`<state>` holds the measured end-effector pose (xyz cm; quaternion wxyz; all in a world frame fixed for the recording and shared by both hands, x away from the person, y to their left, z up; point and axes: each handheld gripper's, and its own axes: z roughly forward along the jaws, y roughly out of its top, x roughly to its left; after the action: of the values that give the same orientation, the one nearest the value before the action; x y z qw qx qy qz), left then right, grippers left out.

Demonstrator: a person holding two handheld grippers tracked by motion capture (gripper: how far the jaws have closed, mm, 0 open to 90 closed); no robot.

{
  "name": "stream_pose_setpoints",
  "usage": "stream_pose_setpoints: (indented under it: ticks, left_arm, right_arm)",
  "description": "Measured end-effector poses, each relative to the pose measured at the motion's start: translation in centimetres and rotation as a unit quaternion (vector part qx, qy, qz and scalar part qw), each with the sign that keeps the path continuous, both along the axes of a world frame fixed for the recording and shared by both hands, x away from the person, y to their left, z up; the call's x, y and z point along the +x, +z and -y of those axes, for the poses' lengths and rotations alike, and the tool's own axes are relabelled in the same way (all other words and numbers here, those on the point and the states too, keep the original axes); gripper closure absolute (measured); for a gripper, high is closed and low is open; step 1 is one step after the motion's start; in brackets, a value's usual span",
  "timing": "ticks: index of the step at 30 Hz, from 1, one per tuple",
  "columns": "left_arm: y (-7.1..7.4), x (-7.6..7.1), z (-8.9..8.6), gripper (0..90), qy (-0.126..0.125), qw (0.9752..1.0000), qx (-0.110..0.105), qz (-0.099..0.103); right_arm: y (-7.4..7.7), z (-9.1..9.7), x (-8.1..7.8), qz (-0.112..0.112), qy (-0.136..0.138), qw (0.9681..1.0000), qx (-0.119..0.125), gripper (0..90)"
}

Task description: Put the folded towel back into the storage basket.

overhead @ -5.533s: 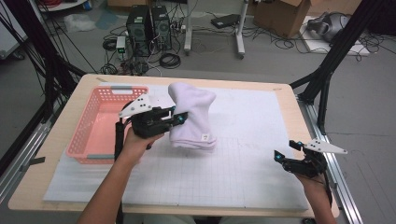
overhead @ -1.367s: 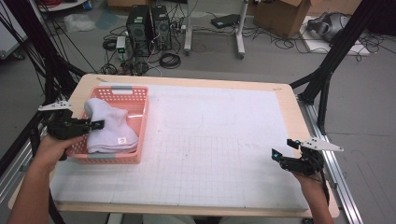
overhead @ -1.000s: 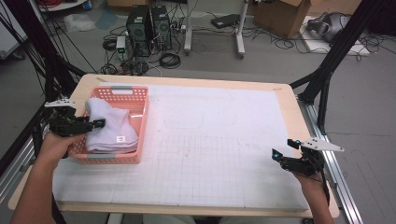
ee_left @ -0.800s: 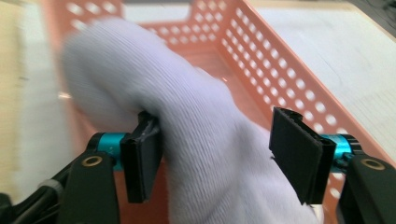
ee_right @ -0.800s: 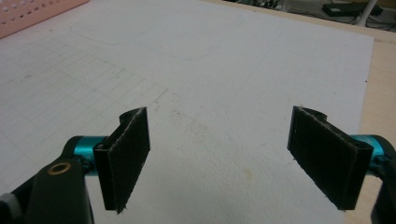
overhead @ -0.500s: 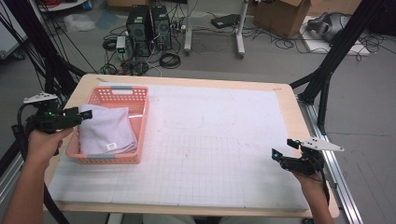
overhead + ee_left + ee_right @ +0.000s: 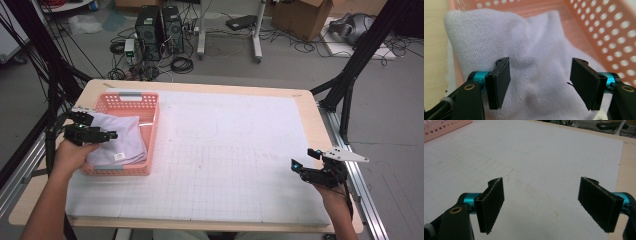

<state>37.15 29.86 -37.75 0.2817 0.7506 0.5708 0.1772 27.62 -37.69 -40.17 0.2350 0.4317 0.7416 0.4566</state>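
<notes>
Folded towel (image 7: 120,141): pale lilac, lying inside the pink basket (image 7: 150,130) at about nine o'clock on the table, its left edge riding up over the basket's left wall.
Towel's long axis: from the high view it runs roughly twelve to six, along the length of the basket; a small white label shows near its six o'clock end.
Left gripper (image 7: 107,135): at the basket's left wall, pointing toward three o'clock across the towel.
Left jaws: standing apart and they have just been opening; in the left gripper view the towel (image 7: 534,62) lies between and beyond the two black pads (image 7: 499,86), but neither pad presses into the cloth, so I judge the towel let go.
Towel from the left fingers: straight ahead and slightly below, at twelve o'clock in the left gripper view, the cloth bunched in a soft ridge between the pads.
Coming move, my guess: the left hand draws back toward nine o'clock, clear of the basket wall, and the cloth should stay put since nothing pinches it.
White gridded mat (image 7: 240,165): covers the middle of the table, bare between the two hands.
Right gripper (image 7: 298,167): near the table's four o'clock corner, well apart from the basket, pointing toward nine o'clock.
Right jaws: wide apart with nothing between them; in the right gripper view the mat (image 7: 541,165) lies beyond the pads.
Nearer hand: the left, by far; the right is a whole table-width off.
</notes>
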Motion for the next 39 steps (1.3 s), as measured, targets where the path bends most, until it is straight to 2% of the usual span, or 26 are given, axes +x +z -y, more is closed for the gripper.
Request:
stream_pose_setpoints:
  ticks: [2,9,14,16,21,24,26,28,29,31,34,35,39]
  left_arm:
    - [-0.1,0.4,0.3,33.7,0.0,0.9998,0.01,-0.015]
    - [-0.7,1.9,0.8,34.2,0.009,0.998,0.015,-0.06]
    - [-1.8,2.9,1.8,31.4,-0.011,0.9966,0.02,-0.079]
    - [-2.0,3.1,2.1,30.6,-0.016,0.9965,0.022,-0.079]
    - [-2.0,3.1,2.3,31.4,-0.043,0.9973,-0.001,-0.06]
    - [-1.8,3.1,2.1,31.5,-0.032,0.9981,0.001,-0.052]
    - [-1.3,2.8,1.7,31.7,-0.021,0.9991,-0.014,-0.032]
    - [-0.4,2.2,1.1,31.8,-0.017,0.9992,-0.036,0.0]
    - [0.0,1.9,0.8,31.8,-0.015,0.9987,-0.045,0.017]
    - [0.8,1.1,0.2,31.9,-0.019,0.9957,-0.071,0.057]
    - [1.7,-0.1,-0.8,30.3,-0.016,0.9881,-0.106,0.11]
    - [1.9,-0.6,-1.1,29.6,-0.016,0.9857,-0.111,0.126]
    - [2.4,-2.4,-2.0,26.2,-0.015,0.9722,-0.139,0.188]
  right_arm:
    - [0.0,0.0,0.0,-0.001,0.0,1.0,0.0,20.2]
    - [-0.1,-0.1,0.1,-0.001,0.002,1.0,-0.002,20.2]
    - [-0.1,-0.1,0.1,0.0,0.003,1.0,-0.002,20.2]
    - [-0.1,0.0,0.1,-0.002,0.001,1.0,0.0,20.2]
    - [-0.2,0.0,0.1,-0.003,0.001,1.0,0.0,20.2]
    - [-0.1,-0.1,0.1,-0.002,0.004,1.0,-0.002,20.1]
    - [0.0,0.0,0.0,-0.002,0.003,1.0,0.0,20.2]
    - [0.0,0.2,0.0,0.001,0.001,1.0,0.0,20.2]
    - [0.0,0.3,0.0,-0.001,-0.001,1.0,0.002,20.2]
    - [0.0,0.3,0.0,0.0,-0.001,1.0,0.004,20.1]
    - [0.0,0.1,0.0,0.003,0.001,1.0,0.005,20.1]
    - [0.1,0.0,0.0,0.004,0.003,1.0,0.005,20.2]
    - [0.1,0.0,0.0,0.005,0.004,1.0,0.006,20.1]
